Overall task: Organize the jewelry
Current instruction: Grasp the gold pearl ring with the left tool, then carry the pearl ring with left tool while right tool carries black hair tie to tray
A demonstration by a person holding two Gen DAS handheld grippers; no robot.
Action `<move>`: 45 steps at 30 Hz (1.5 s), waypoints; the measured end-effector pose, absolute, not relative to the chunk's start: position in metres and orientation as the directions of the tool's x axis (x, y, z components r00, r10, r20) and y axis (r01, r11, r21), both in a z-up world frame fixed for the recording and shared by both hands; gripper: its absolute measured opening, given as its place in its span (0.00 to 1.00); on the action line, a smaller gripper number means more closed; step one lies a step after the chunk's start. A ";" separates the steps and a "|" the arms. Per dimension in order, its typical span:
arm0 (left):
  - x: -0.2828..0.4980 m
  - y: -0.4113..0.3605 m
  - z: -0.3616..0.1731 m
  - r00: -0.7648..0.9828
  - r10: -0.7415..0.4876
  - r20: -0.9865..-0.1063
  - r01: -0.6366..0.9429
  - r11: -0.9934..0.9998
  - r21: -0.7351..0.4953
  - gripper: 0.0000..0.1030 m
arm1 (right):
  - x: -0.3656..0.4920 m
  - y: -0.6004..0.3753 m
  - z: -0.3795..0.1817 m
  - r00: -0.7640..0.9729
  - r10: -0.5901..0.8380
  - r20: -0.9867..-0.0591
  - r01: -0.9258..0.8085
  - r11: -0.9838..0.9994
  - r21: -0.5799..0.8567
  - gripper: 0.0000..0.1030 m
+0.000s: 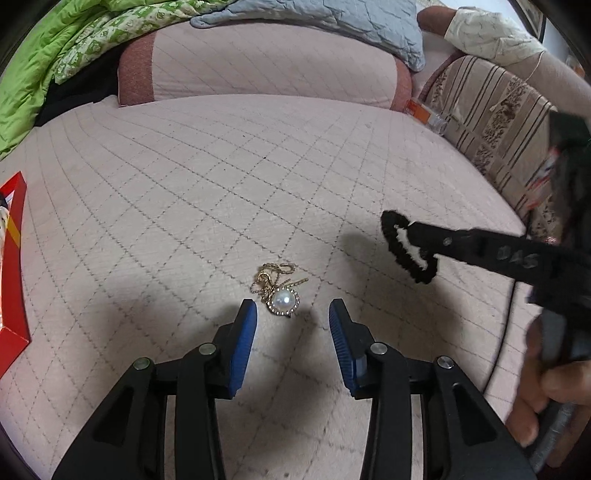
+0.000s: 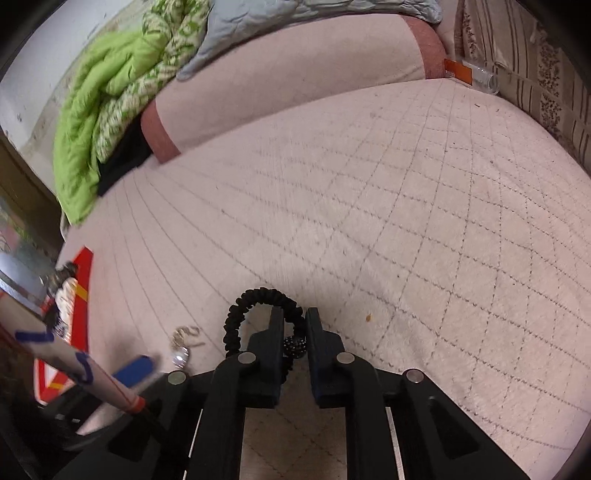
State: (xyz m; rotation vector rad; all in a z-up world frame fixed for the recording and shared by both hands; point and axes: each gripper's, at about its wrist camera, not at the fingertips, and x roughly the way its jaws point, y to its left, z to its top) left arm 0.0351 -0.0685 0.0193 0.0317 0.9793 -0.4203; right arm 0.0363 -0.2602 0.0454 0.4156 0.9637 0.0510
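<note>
Your right claw (image 1: 402, 236) carries embossed characters along its black finger, something like "045", too blurred to read for certain. No other writing is legible: the red box (image 1: 13, 266) shows only a yellow stripe and a white patch, and the orange label on the clear bottle (image 2: 476, 75) is too small to make out.

Take the pearl pendant (image 1: 283, 300) as the landmark. It lies on the bed (image 1: 221, 166) with its gold chain (image 1: 273, 277) bunched just behind it. Your left claw (image 1: 292, 314) is spread, its blue pads (image 1: 245, 325) to either side of the pendant and slightly nearer you, touching nothing. To the pendant's right, your right claw is pressed together, pinching a black hair tie (image 2: 255, 306) whose loop sticks out past the tips; a small sparkly black bead sits between the fingers. Your hand (image 1: 546, 398) on that handle is cut off by the frame edge.

In the right wrist view the pendant is a blurred silvery blob, and the left claw shows only as a smeared blue pad (image 2: 135, 369) beside a white shaft with blue marks. What lies inside the red box, far left of the pendant, is hard to tell.

The bed has a pale pink quilted cover with a stitched diamond grid. Beyond the pendant lies a pink bolster (image 1: 258, 66), with a green quilt (image 1: 44, 62) and a grey pillow (image 1: 354, 22) heaped behind it, and striped patterned upholstery (image 1: 491, 122) to the far right.
</note>
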 end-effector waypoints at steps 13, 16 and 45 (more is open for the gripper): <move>0.044 -0.075 0.007 0.556 -0.261 -0.789 0.340 0.938 -0.071 0.20 | 0.040 -0.253 0.057 0.598 0.284 -0.749 0.121 0.893 0.435 0.12; 0.037 -0.061 0.014 0.575 -0.266 -0.774 0.334 0.940 -0.075 0.20 | 0.042 -0.248 0.063 0.611 0.287 -0.738 0.105 0.894 0.435 0.12; 0.032 0.025 0.067 0.729 -0.216 -0.650 0.244 0.969 -0.048 0.20 | 0.047 -0.140 0.074 0.661 0.342 -0.668 -0.164 0.935 0.315 0.12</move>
